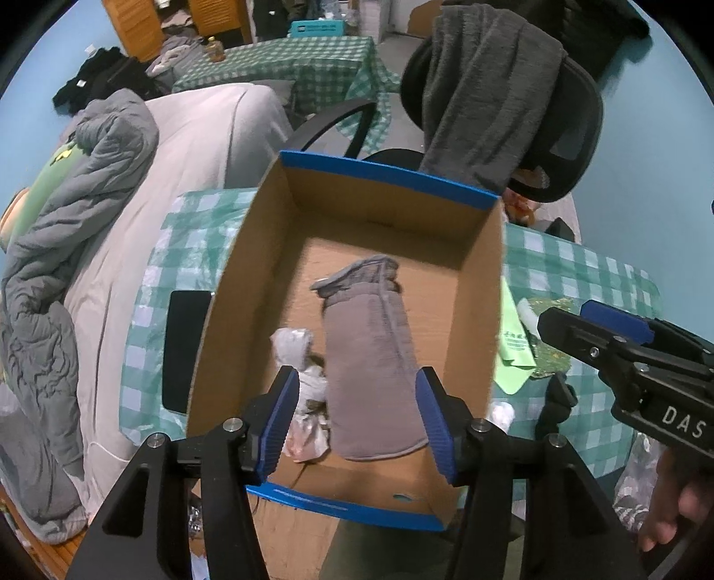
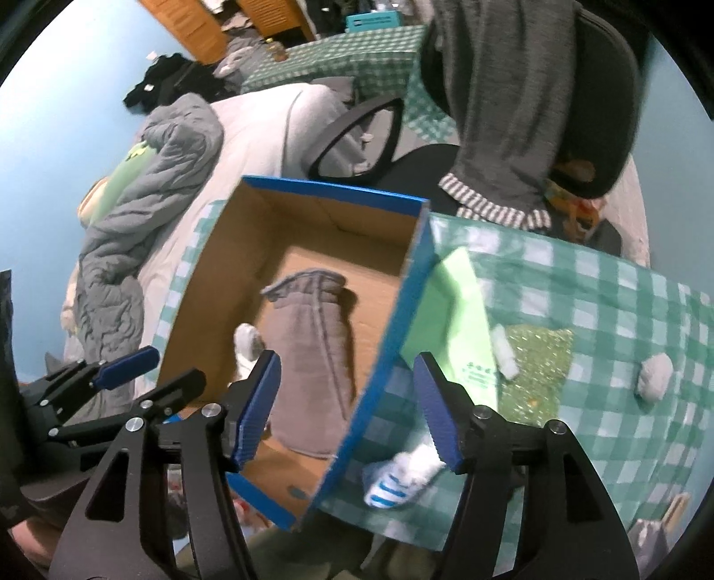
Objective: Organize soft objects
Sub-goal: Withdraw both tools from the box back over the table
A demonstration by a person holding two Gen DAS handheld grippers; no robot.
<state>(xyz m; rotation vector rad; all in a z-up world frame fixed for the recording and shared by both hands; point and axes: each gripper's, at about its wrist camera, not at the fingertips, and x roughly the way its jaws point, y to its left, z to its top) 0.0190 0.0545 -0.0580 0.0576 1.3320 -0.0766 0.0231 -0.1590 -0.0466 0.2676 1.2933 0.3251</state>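
Pale blue painted walls (image 1: 647,147) are curving around the edges of both views. A black mesh-backed office chair (image 1: 575,116) is standing at one o'clock with a dark grey fleece garment (image 1: 486,89) hanging over its back. A table under a green-and-white checked plastic cloth (image 1: 575,267) is filling the middle. At nine o'clock a bed with a pale pinkish-white cover (image 1: 201,147) is carrying a crumpled grey quilted duvet (image 1: 67,214). At twelve o'clock a second checked-cloth table (image 1: 308,67) is sitting before orange-brown wooden louvred doors (image 1: 138,22). Cool, dim light is falling evenly.
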